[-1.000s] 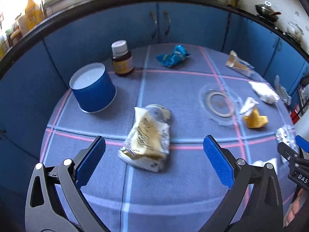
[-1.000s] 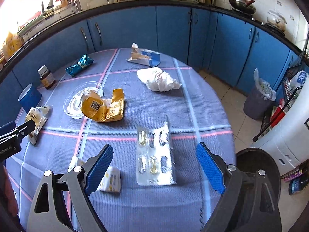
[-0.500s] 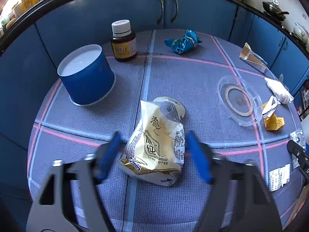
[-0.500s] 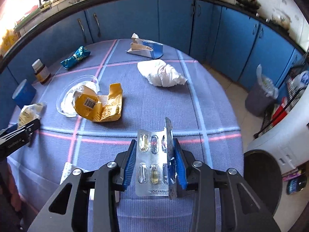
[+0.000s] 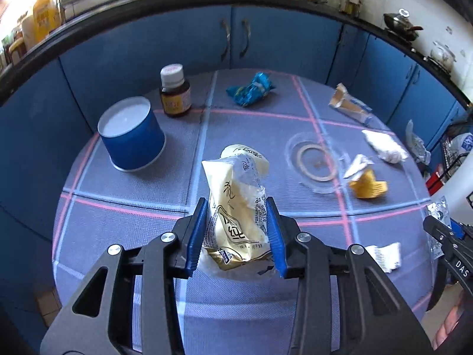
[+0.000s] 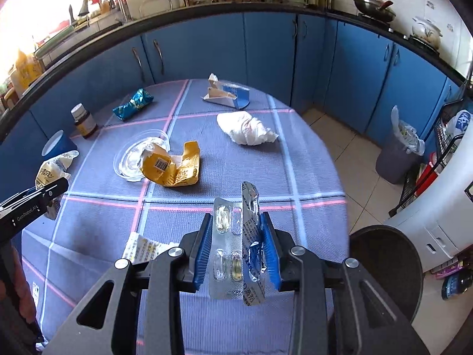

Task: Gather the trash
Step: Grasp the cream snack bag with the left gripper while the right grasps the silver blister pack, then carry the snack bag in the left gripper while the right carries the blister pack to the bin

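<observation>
Left tool (image 5: 236,233): jaws closing, pads gripping the cream snack wrapper (image 5: 236,207), apparently clear of the bench (image 5: 133,230). Right tool (image 6: 236,248): clamped on the blister pack (image 6: 236,245).

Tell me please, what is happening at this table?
A person is clearing trash from the table with a handheld tool in each hand. The left tool is closing on a cream snack wrapper, which sits between its pads. The right tool is shut on a used pill blister. A yellow box, a tissue, a blue wrapper, a cup and a bottle remain on the table.
</observation>
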A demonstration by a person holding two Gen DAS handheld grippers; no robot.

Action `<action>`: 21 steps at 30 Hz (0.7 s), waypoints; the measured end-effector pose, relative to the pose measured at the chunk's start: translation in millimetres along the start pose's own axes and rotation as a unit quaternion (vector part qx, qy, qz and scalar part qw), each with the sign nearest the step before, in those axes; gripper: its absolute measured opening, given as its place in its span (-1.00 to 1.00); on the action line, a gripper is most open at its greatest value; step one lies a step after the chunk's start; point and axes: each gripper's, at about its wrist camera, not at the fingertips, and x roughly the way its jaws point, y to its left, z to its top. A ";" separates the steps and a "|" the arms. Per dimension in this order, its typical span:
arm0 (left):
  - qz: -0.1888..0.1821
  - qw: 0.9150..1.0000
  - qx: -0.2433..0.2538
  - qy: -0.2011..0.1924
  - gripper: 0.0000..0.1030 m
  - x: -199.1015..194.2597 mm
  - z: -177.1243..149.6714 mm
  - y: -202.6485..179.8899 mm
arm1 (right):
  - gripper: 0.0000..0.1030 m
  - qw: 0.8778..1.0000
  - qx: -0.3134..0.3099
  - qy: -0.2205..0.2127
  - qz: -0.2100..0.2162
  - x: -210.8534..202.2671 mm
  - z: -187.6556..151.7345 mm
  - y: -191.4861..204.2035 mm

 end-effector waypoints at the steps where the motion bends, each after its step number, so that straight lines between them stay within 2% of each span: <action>1: -0.001 1.000 0.003 -0.003 -0.23 -5.4 -0.9 -2.3 | -0.38 1.000 0.002 -0.005 -0.001 -5.8 -1.5 -2.8; 21: -0.030 0.995 0.071 -0.060 -0.23 -91.6 -16.9 -81.2 | -0.38 0.996 0.057 -0.064 -0.015 -89.9 -36.3 -68.4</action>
